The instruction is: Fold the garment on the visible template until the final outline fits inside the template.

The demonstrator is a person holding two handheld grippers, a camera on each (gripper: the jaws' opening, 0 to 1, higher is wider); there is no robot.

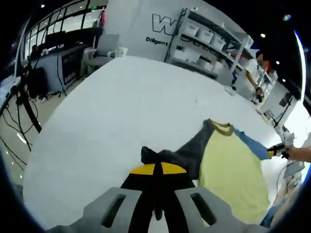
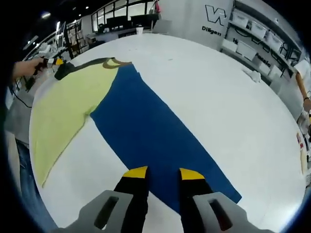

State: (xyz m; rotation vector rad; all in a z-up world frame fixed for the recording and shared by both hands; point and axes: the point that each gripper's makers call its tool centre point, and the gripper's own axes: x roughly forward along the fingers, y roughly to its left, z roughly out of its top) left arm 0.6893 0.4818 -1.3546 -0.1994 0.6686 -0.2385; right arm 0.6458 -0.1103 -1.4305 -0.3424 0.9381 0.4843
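Left claw (image 1: pixel 155 171) is pinching the yellow shirt's (image 1: pixel 232 170) dark grey sleeve (image 1: pixel 182 154); right claw (image 2: pixel 163 174) is hovering parted, empty, over the blue rectangular template (image 2: pixel 155 136) on the white desk (image 2: pixel 209 92).

The wall lettering (image 1: pixel 159 29) at the upper middle is cut short by shelving; the garment (image 1: pixel 233 170) runs off the lower right.

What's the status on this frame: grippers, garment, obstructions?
Left gripper shut on the dark sleeve. Right gripper open over the blue template. Yellow garment unfolded, partly off the template. Nothing blocking.
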